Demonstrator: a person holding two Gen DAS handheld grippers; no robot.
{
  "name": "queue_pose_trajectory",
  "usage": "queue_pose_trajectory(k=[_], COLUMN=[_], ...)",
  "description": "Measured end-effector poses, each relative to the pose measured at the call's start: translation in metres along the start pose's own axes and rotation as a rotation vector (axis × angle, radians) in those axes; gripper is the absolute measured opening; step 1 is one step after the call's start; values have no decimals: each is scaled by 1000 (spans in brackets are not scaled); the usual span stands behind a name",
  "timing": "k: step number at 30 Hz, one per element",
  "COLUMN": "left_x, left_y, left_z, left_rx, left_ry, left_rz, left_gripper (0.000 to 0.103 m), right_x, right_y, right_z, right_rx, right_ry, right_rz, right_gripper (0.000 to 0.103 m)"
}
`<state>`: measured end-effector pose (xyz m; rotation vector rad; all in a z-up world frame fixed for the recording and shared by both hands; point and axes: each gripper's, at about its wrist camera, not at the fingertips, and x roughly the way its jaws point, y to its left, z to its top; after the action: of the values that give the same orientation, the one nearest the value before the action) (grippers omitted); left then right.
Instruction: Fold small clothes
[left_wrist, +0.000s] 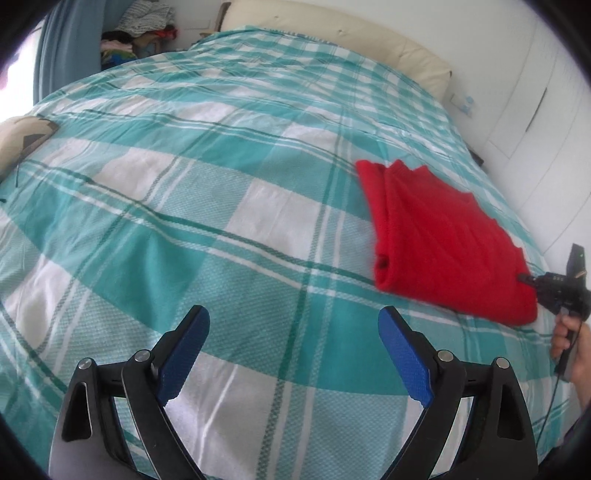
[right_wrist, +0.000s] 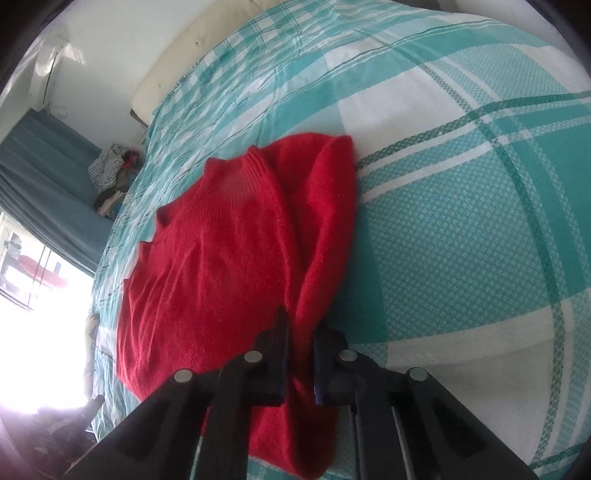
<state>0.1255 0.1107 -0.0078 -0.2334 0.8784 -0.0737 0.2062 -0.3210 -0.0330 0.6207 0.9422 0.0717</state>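
A red knitted sweater (left_wrist: 439, 236) lies partly folded on the teal and white checked bedspread (left_wrist: 229, 177), at the right in the left wrist view. My left gripper (left_wrist: 293, 321) is open and empty above the bedspread, well to the left of the sweater. My right gripper (right_wrist: 301, 328) is shut on the sweater's near edge (right_wrist: 306, 295), pinching a fold of the red knit between its fingers. It also shows in the left wrist view (left_wrist: 524, 277) at the sweater's right corner. The sweater (right_wrist: 229, 251) fills the middle of the right wrist view.
A cream headboard (left_wrist: 332, 29) runs along the far edge of the bed. A pile of clothes (left_wrist: 144, 29) sits beyond the far left corner by a blue curtain (left_wrist: 66, 44). White wardrobe doors (left_wrist: 535, 92) stand at the right. A bright window (right_wrist: 33, 306) is at the left.
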Motion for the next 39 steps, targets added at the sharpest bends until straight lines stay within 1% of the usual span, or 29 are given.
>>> queue_pose_trajectory(k=[1,4,7,9,12,14,16,17,18,19,20,21,22,23,24,25,26,27,29,30,31,33,34,35,36,37,38,39], left_x=[1,2,0,-4,-8,-8,-9,-9,-9,-9,-10,-11,-11,-12,-12,-12,-12,-12,-11,-11,-10,-9,-8,-7,-6,-6,-6,-6], left_y=[5,17,28,34,44,52,58,59,60,61,61,61,61,60,59,57,56,54,50,48,46,44,43,42,42,41,41,41], left_z=[3,15,20,22,25,28,29,30,30,31,31,32,33,33,34,34,35,34,33,32,31,29,28,28,27,27,26,27], left_rx=[-12,-55,-98,-109,-131,-162,-186,-191,-192,-193,-194,-196,-195,-193,-190,-186,-182,-177,-161,-154,-148,-138,-133,-126,-121,-117,-116,-115], left_ry=[1,-7,-27,-40,-48,-47,-49,-47,-43,-40,-38,-38,-39,-39,-39,-38,-37,-37,-34,-31,-28,-25,-25,-24,-23,-23,-22,-20], left_rz=[7,5,-2,3,17,9,0,1,3,2,-4,-12,-20,-24,-25,-27,-29,-31,-29,-25,-23,-23,-18,-10,-2,5,8,7], left_gripper=[93,94,93,93,94,94,94,94,94,94,94,93,93,94,94,94,94,94,94,94,94,94,94,94,94,94,94,94], right_x=[-6,-18,-5,17,60,91,119,130,139,144,142,138,130,120,108,97,87,78,71,74,79,90,95,102,110,117,119,117], right_y=[14,70,139,184,241,268,286,291,296,299,297,296,293,289,285,281,280,275,274,274,276,281,284,289,289,292,293,297], right_z=[3,11,12,7,-12,-29,-47,-57,-64,-70,-72,-71,-67,-63,-59,-56,-53,-51,-55,-61,-68,-88,-97,-111,-124,-139,-153,-162], right_rx=[-22,-70,-152,-209,-290,-336,-369,-387,-405,-411,-402,-380,-349,-319,-302,-303,-317,-340,-424,-477,-524,-606,-647,-693,-736,-785,-844,-901], right_ry=[-15,-36,-11,26,80,113,146,160,172,182,194,205,209,211,201,179,150,121,81,86,102,107,101,108,139,172,175,156], right_rz=[-6,26,44,53,52,44,25,2,-16,-9,31,98,179,255,297,307,293,255,124,68,34,2,9,19,24,18,-7,-30], right_gripper=[10,10,10,10,10,10,10,10,16,20,30,43,47,49,49,49,49,49,49,49,49,43,41,35,32,30,31,31])
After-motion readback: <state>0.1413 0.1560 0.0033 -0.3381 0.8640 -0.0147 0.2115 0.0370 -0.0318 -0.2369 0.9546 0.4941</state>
